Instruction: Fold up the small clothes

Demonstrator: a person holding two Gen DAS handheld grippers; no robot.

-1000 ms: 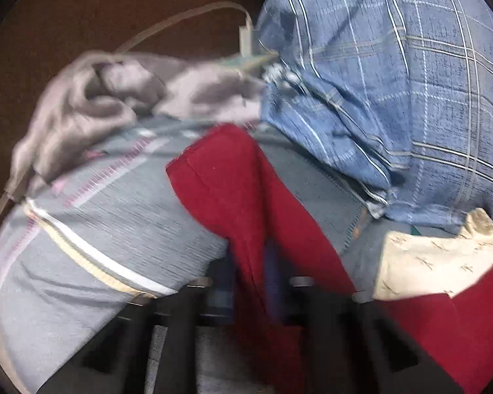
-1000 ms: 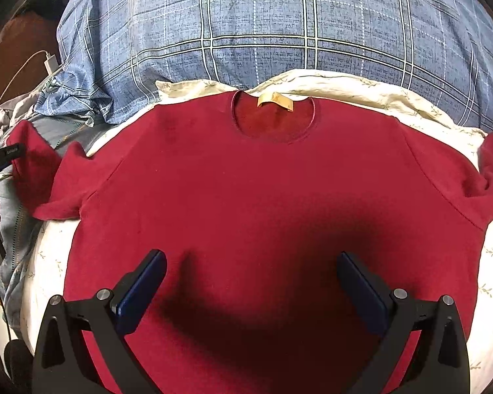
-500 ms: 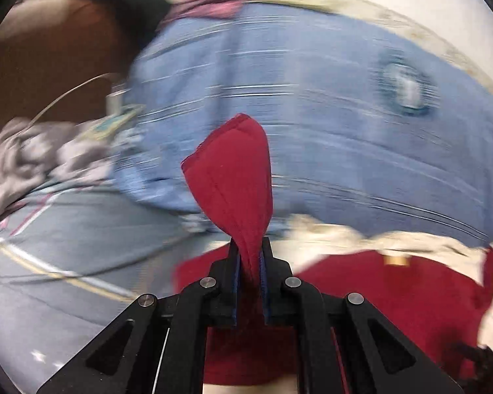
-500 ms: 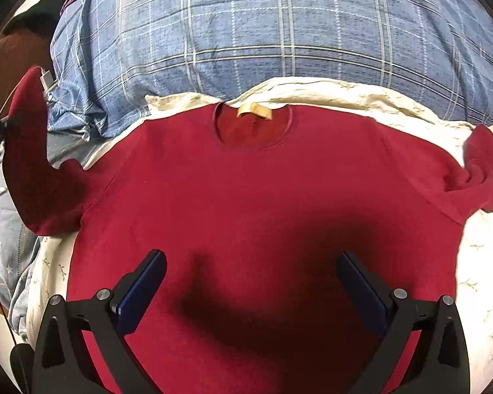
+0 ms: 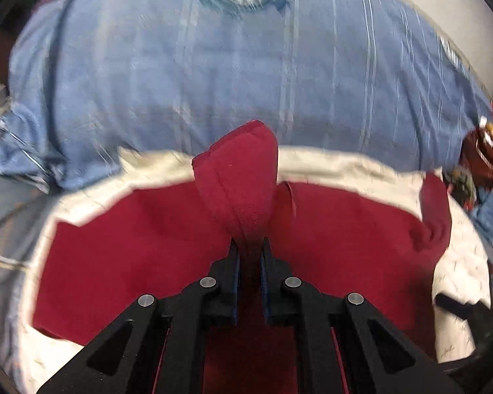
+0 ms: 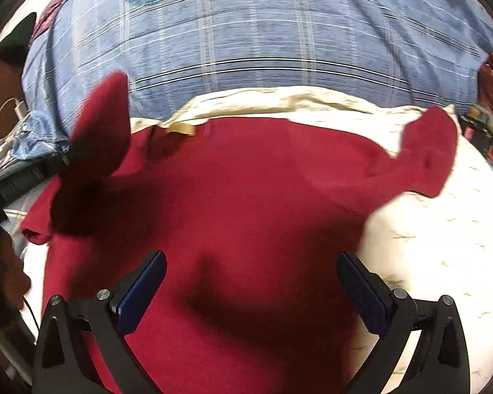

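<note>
A dark red T-shirt lies spread on a cream cloth, neck label at the far side. My left gripper is shut on the shirt's left sleeve and holds it lifted over the shirt body. In the right wrist view that raised sleeve stands up at the left. My right gripper is open and empty, hovering over the lower middle of the shirt. The right sleeve lies crumpled on the cream cloth.
A big blue plaid pillow lies beyond the shirt and also fills the far side of the left wrist view. A charger and cable lie at the far left. Dark red and mixed items sit at the right.
My left gripper closed on the left sleeve, lifted it and carried it right, over the shirt body. My right gripper stayed open, with its view shifted slightly right.
</note>
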